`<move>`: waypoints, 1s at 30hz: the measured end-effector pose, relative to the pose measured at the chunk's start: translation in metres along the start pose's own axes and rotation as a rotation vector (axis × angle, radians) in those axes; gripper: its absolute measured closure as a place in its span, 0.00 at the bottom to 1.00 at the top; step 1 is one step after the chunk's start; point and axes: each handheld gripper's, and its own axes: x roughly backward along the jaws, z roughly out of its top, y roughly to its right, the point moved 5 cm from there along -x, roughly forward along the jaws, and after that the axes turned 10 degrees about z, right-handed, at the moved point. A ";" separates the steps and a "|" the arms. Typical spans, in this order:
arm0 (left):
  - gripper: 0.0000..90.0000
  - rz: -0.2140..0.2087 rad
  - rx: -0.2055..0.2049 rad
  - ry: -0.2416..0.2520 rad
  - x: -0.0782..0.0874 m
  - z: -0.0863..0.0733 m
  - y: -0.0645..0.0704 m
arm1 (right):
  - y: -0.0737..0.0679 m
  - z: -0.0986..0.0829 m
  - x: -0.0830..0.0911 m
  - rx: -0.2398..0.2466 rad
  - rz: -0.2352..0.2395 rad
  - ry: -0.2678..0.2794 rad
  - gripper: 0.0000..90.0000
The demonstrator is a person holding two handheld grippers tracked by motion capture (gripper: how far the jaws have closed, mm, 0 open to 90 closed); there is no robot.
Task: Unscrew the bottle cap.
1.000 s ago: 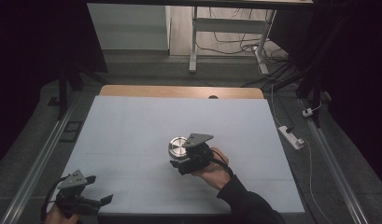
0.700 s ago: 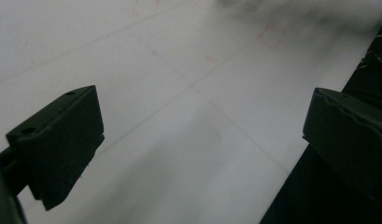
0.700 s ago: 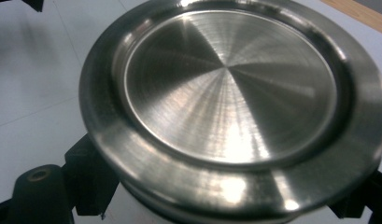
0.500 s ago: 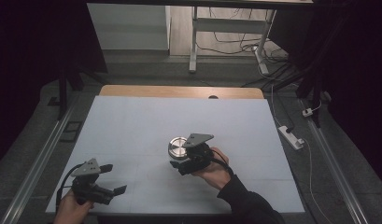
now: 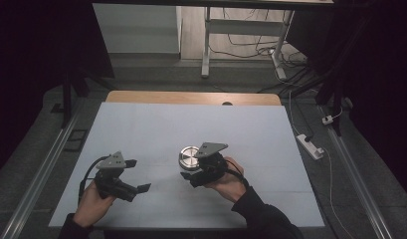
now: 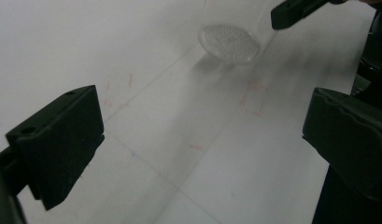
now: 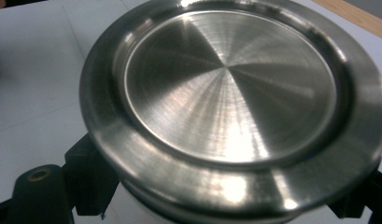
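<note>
Right tool (image 5: 192,174) clamps steel lid (image 5: 189,157), unmarked; left tool (image 5: 139,175) wide open, empty.

The lid (image 7: 230,98) is silver steel with a fine radial brushed sheen. The table (image 5: 151,124) is pale grey-white, its far edge tan wood, with faint red marks, perhaps squares. Both grippers (image 5: 133,175) (image 5: 191,172) are black with grey plates.

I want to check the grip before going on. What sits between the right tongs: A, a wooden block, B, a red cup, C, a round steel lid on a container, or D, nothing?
C: in the right gripper view a round brushed-steel lid spans the gap between the black jaws of the right tongs, which close around the container under it.
</note>
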 end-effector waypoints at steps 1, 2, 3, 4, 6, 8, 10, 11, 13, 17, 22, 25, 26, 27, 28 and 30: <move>0.00 -0.003 -0.011 -0.006 -0.002 0.004 0.000 | 0.000 0.000 0.000 0.000 0.002 0.002 0.17; 0.00 -0.006 -0.019 -0.007 -0.004 0.008 0.000 | 0.000 0.000 0.000 0.001 0.003 0.003 0.17; 0.00 -0.006 -0.019 -0.007 -0.004 0.008 0.000 | 0.000 0.000 0.000 0.001 0.003 0.003 0.17; 0.00 -0.021 -0.043 -0.006 -0.008 0.015 0.000 | 0.000 0.000 0.001 0.002 0.002 0.003 0.17; 0.00 -0.023 -0.056 -0.004 -0.010 0.018 0.000 | 0.000 0.000 0.001 0.002 0.003 0.003 0.17; 0.00 -0.029 -0.092 -0.002 -0.017 0.028 0.001 | 0.000 0.000 0.001 0.003 0.005 0.002 0.17; 0.00 -0.033 -0.104 -0.001 -0.019 0.031 0.001 | 0.000 -0.001 0.001 0.005 0.007 0.001 0.17; 0.00 -0.057 -0.126 0.003 -0.023 0.038 0.003 | 0.000 0.000 0.001 0.005 0.009 0.000 0.17; 0.00 -0.077 -0.151 0.006 -0.026 0.045 0.005 | -0.001 0.000 0.000 0.013 0.015 -0.002 0.17; 0.00 -0.116 -0.193 0.009 -0.033 0.058 0.010 | -0.002 0.000 -0.001 0.016 0.024 -0.004 0.17; 0.00 -0.176 -0.217 0.015 -0.040 0.069 0.015 | -0.002 0.000 -0.002 0.017 0.034 -0.008 0.17; 0.01 -0.232 -0.247 0.032 -0.045 0.080 0.020 | -0.004 0.000 -0.004 0.020 0.046 -0.013 0.17; 0.02 -0.232 -0.247 0.032 -0.045 0.080 0.020 | -0.004 0.000 -0.004 0.020 0.046 -0.013 0.17; 0.03 -0.248 -0.268 0.038 -0.049 0.086 0.023 | -0.005 0.000 -0.005 0.026 0.054 -0.011 0.17; 0.04 -0.248 -0.268 0.038 -0.049 0.086 0.023 | -0.005 0.000 -0.005 0.026 0.054 -0.011 0.17; 0.06 -0.275 -0.302 0.034 -0.053 0.093 0.027 | -0.006 0.001 -0.006 0.033 0.060 -0.016 0.17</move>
